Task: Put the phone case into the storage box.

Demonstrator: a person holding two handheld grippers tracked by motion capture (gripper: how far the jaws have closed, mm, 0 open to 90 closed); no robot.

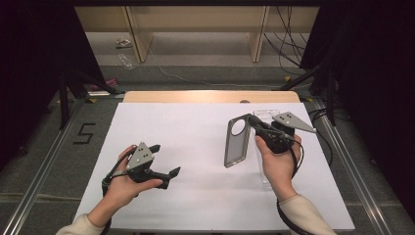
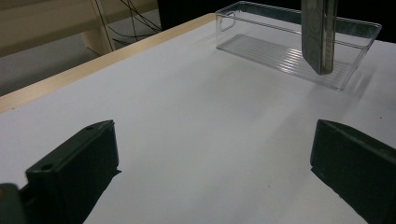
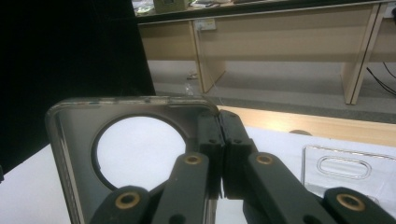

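Observation:
A grey see-through phone case with a round camera hole hangs above the white board, long side up. My right gripper is shut on its upper right edge. In the right gripper view the two jaws meet on the wall of the phone case beside the hole, with the right gripper pinching it. The left gripper view shows the phone case edge-on in front of a clear plastic tray. My left gripper rests low at the board's left, open with nothing between its jaws; the left gripper faces the tray.
The clear tray lies on the white board at the right, partly under the right hand; its handle end is near the back. A wooden table edge runs behind the board. Shelf legs and cables stand on the floor beyond.

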